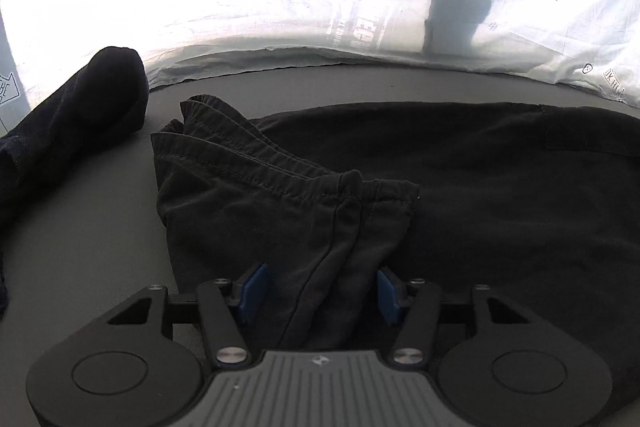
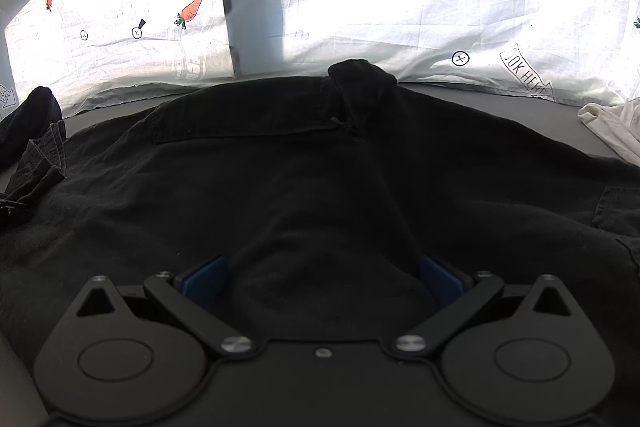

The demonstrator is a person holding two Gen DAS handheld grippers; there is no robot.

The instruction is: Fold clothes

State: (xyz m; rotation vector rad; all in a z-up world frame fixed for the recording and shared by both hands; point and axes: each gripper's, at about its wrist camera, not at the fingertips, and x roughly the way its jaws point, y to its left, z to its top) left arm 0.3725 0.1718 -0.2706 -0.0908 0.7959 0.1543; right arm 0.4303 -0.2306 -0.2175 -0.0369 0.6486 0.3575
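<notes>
A black garment (image 1: 460,163) with a gathered, stitched edge (image 1: 240,157) lies spread on the grey surface (image 1: 96,227). My left gripper (image 1: 321,289) is open, and a raised fold of the garment runs between its blue pads (image 1: 253,289), near that gathered edge. The right wrist view shows the same garment (image 2: 280,187) with a pocket flap (image 2: 240,125) and a ridge of cloth rising toward the far edge (image 2: 360,75). My right gripper (image 2: 323,279) is wide open and low over the cloth, which bulges between its fingers.
A second dark garment (image 1: 80,107) lies bunched at the left, apart from the black one. A white garment (image 2: 612,127) sits at the far right. A white sheet printed with carrots (image 1: 280,7) hangs behind the surface, bright with backlight.
</notes>
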